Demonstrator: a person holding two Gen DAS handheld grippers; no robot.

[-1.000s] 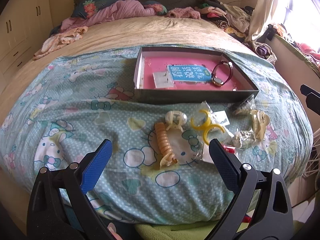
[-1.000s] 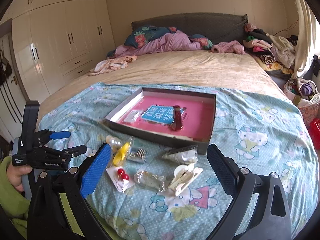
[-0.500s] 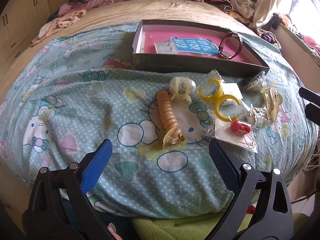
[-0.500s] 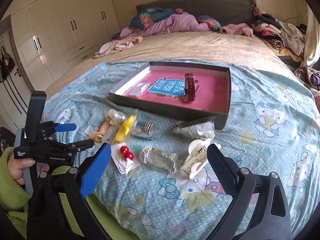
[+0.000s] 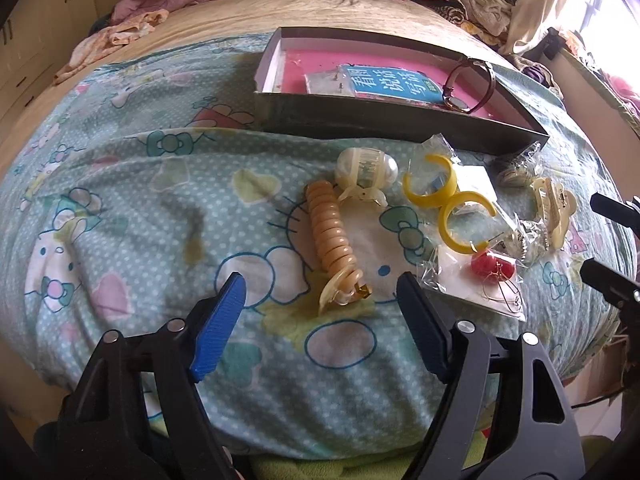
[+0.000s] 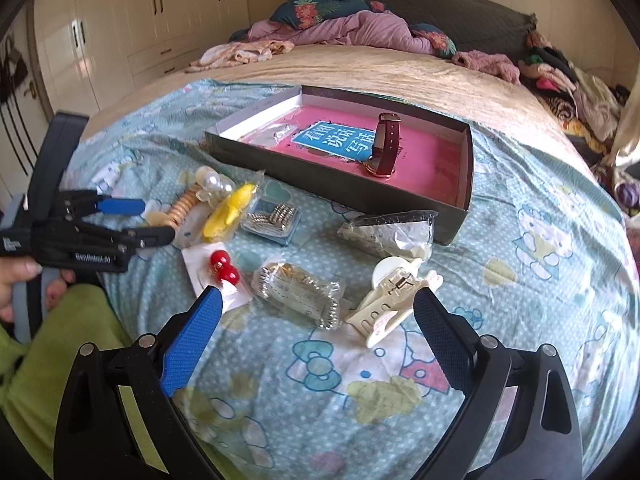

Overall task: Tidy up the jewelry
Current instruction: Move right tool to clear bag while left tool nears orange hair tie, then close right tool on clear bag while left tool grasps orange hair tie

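While only a watch (image 6: pixel 385 144) and packets lie in the box (image 6: pixel 344 186) mid-bed, most jewelry (image 5: pixel 336 240) waits near the bed's front edge; both grippers (image 5: pixel 320 300) (image 6: pixel 316 312) hover empty, fingers parted, left just narrowing.

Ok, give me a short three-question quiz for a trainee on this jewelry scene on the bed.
1. True or false: the watch lies inside the box.
2. What lies nearest ahead between the left gripper fingers? A) the tan spiral hair clip B) the yellow hoops C) the watch
3. Fill in: the cream claw clip lies ___ the box, on the blanket.

Key: 1 true; 2 A; 3 outside. Neither the left gripper nor the right gripper holds anything; the left gripper's fingers have just been closing, with nothing clamped between them.
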